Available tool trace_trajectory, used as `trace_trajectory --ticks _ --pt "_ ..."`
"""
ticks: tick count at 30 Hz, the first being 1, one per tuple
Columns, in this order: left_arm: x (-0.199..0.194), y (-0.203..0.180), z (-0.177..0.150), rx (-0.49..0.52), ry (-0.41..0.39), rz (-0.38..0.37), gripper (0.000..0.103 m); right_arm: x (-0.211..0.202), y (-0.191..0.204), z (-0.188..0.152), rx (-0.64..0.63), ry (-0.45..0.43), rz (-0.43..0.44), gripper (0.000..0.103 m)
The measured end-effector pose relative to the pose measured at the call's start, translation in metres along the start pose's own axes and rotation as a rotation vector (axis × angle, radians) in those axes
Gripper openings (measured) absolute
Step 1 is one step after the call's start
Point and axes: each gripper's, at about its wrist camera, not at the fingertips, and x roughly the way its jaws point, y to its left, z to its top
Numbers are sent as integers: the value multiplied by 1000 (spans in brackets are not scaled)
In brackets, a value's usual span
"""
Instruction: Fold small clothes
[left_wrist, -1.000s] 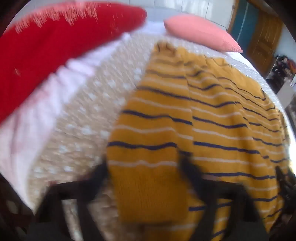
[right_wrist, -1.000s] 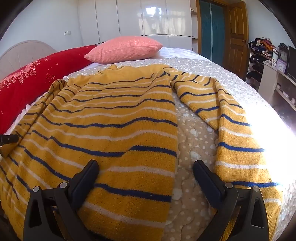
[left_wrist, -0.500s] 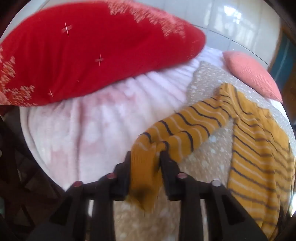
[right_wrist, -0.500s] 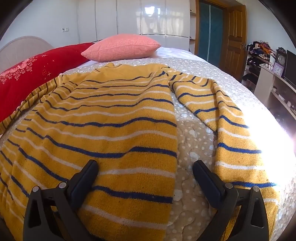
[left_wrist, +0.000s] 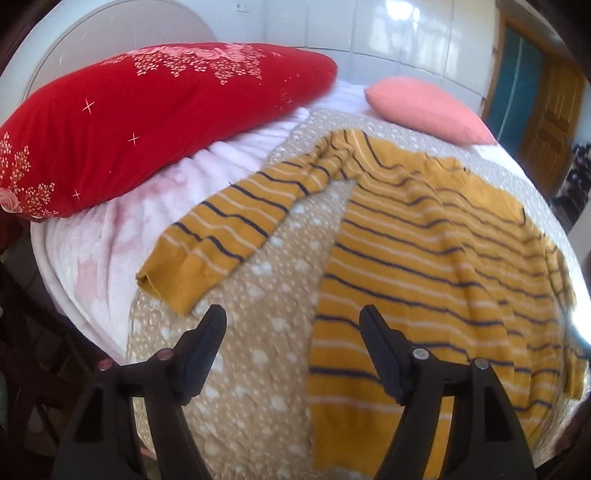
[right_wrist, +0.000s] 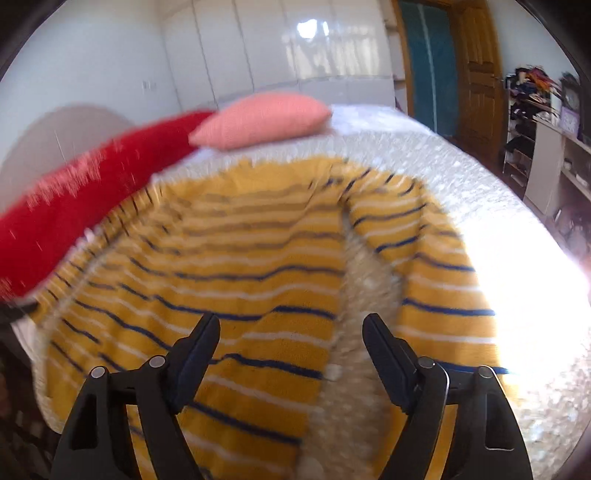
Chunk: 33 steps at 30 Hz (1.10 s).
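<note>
The sweater (left_wrist: 424, 258) is thick, fuzzy knit wool, and the bedspread (left_wrist: 258, 350) under it is soft bumpy cloth. The red pillow (left_wrist: 147, 122) looks smooth and soft, and the pink pillow (left_wrist: 424, 107) has a ribbed cloth. The jaws are matt black plastic, the wardrobe (right_wrist: 314, 55) is shiny white, and the door (right_wrist: 480, 74) is wood.

On the bed lies 1 mustard-yellow knit sweater with navy and white stripes (left_wrist: 424, 258), with 2 sleeves, one spread to each side. There are 2 pillows: 1 long red pillow with pink flower print (left_wrist: 155, 114) & 1 small salmon-pink ribbed cushion (left_wrist: 424, 109). Under them 1 beige dotted quilted bedcover (left_wrist: 258, 332), and approx. 1 brown wooden door (right_wrist: 480, 74) at the back.
</note>
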Motion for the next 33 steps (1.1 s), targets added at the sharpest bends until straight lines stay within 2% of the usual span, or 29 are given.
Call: trace_trajectory --ticks 2,3,4,6,10,11,12,13,14,16,18,20,21,22,23,24,25,26,27,28,30,31,32,33 --pt "7 -4 -5 3 32 5 75 -23 -26 3 29 -42 -40 94" --pt "12 -5 -6 1 52 -3 75 -31 -42 3 34 -48 -90 97" --pt "19 -7 -8 -3 80 -16 75 -34 -57 1 25 -34 -146 97" --pt "29 -12 -10 -10 109 -39 75 -34 -78 -6 19 12 -201 97" --pt "47 -24 -19 19 150 -69 75 -31 -84 -28 13 90 -166 96" --pt "48 -30 -21 36 151 -62 75 -29 -79 -30 -7 91 -152 92" --pt "46 -36 -22 61 138 -52 75 -28 -76 -31 -14 94 -127 64" --pt "44 -41 -22 71 135 -63 74 -24 -75 -29 -8 113 -97 22" --pt "42 -42 -21 65 140 -95 73 -20 -74 -26 9 132 -86 13" --pt "38 -39 -18 40 140 -103 73 -22 -97 -15 93 117 -101 11" --pt "32 -31 -16 16 134 -120 73 -27 -128 -7 169 95 -260 11" --pt "25 -21 -15 -5 113 -125 73 -38 -160 -4 238 75 -506 14" --pt "24 -17 -13 -11 108 -125 73 -47 -170 -4 264 66 -570 16" --pt "24 -14 -13 -15 106 -125 73 -57 -174 -4 287 47 -567 16" --pt "25 -10 -13 -14 106 -124 74 -68 -171 -4 298 25 -523 16" --pt "27 -9 -14 -10 108 -124 75 -74 -161 -4 294 12 -478 21" --pt "30 -8 -15 -3 114 -127 76 -78 -147 -5 283 3 -403 39" --pt "33 -9 -15 2 121 -135 76 -80 -130 -6 271 1 -305 50" --pt "38 -12 -18 10 139 -167 79 -77 -109 -11 255 8 -163 72" --pt "41 -18 -21 25 151 -193 82 -71 -88 -16 239 30 -30 79" --pt "40 -29 -26 67 134 -178 85 -48 -41 -26 185 106 129 79" --pt "41 -33 -26 84 136 -177 85 -36 -19 -31 142 140 175 79" --pt "41 -39 -28 105 139 -169 77 -26 -2 -38 101 162 182 79" --pt "40 -40 -28 115 140 -153 59 -11 16 -41 59 190 164 79"
